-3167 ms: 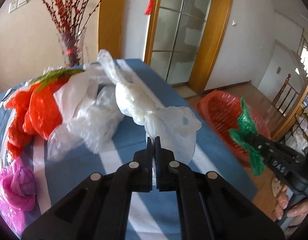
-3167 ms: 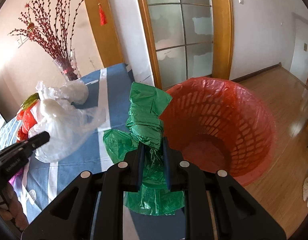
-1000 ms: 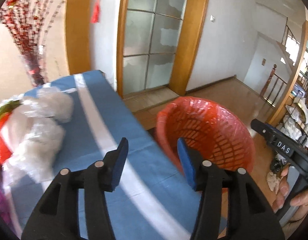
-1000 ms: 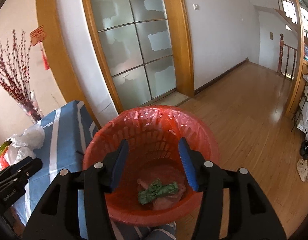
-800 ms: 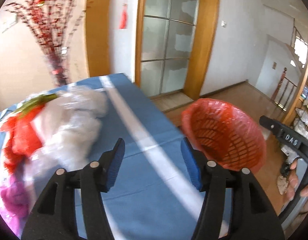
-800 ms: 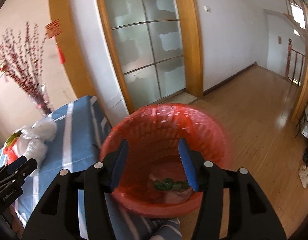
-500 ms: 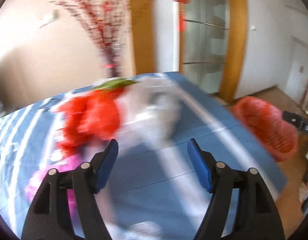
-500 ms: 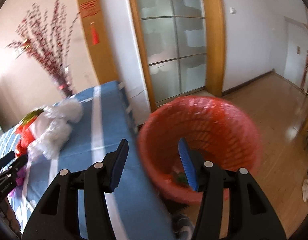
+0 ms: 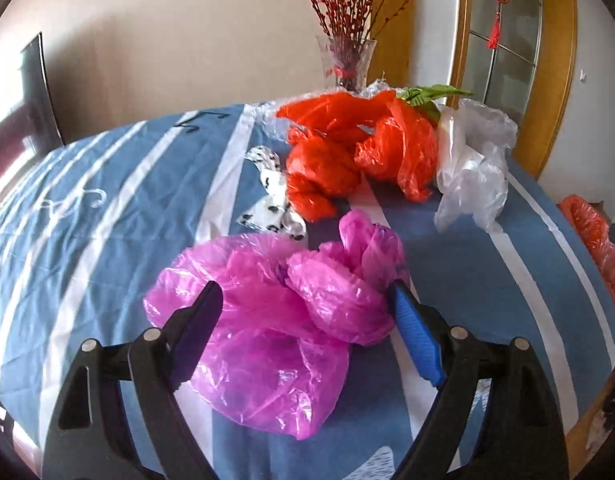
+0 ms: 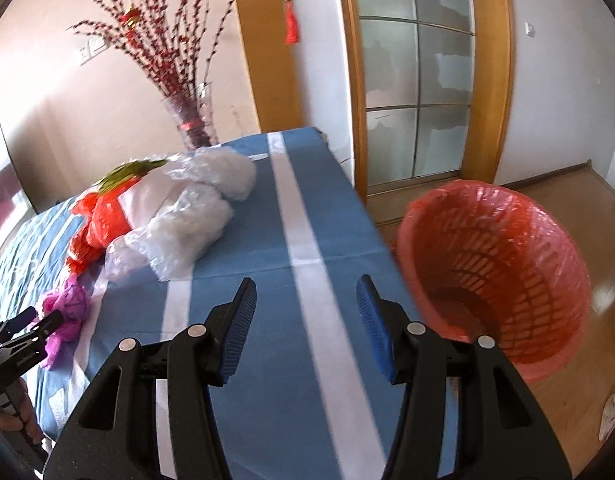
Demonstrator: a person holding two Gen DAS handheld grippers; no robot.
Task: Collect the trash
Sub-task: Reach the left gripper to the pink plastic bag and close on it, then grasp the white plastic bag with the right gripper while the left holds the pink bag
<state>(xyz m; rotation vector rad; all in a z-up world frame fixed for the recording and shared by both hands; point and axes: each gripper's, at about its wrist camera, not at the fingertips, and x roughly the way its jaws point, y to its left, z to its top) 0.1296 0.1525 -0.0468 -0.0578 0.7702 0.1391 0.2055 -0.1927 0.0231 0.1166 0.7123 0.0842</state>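
Left wrist view alone shows the crumpled pink bag [image 9: 283,312] close up, thin glossy plastic, lying on the blue white-striped cloth of the bench [image 9: 107,216], plus a small white black-spotted wrapper [image 9: 271,196] behind it. The left tongs [image 9: 303,316] are opening, jaws wide on either side of the pink bag, pads not pressing it. Farther back lie crinkled orange-red bags [image 9: 355,152], a clear filmy bag [image 9: 471,160], and a glass vase [image 9: 347,64] of red twigs. Right wrist view alone shows the round red lattice basket [image 10: 499,280], lined with thin red plastic, on the wooden floor just beside the bench edge. The right tongs [image 10: 305,316] stand partly open over bare cloth, holding nothing. There the pink bag shows only small at far left, by the left tongs.
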